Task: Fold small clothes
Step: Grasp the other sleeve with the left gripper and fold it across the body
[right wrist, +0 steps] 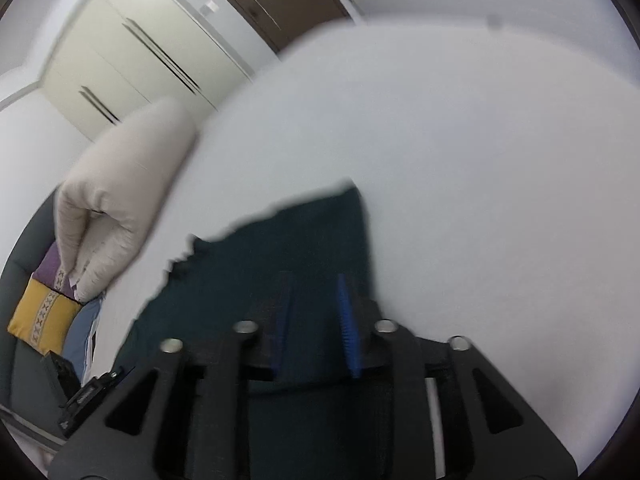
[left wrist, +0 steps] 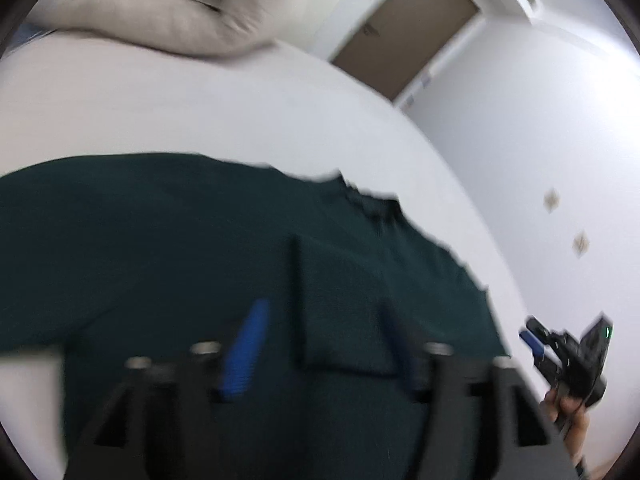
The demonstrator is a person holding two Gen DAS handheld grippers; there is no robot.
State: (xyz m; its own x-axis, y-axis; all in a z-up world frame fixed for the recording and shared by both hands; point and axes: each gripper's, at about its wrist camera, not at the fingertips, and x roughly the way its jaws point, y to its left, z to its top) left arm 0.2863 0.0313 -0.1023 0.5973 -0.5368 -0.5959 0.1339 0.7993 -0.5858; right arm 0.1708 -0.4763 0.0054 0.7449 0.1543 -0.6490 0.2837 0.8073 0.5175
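Fingers of the left gripper (left wrist: 320, 344) stand well apart above the dark green garment (left wrist: 192, 248), the blue-padded one to the left and the dark one to the right, with nothing pinched between them. On the right gripper (right wrist: 316, 320) the fingers are parted by a narrower gap; green cloth shows through that gap, but the pads do not press on it.

That garment lies spread flat on the white bed (left wrist: 200, 112), its far edge running roughly straight with a small notched corner toward the right in the left wrist view. In the right wrist view it tapers to a corner pointing away from the camera.

Beyond it, a cream pillow (right wrist: 120, 184) sits at the bed's edge. Past the pillow, a yellow and purple cushion (right wrist: 44, 320) rests on a grey seat. Pale wardrobe doors (right wrist: 132, 56) and a brown door (left wrist: 404, 28) stand behind. Both views are blurred.
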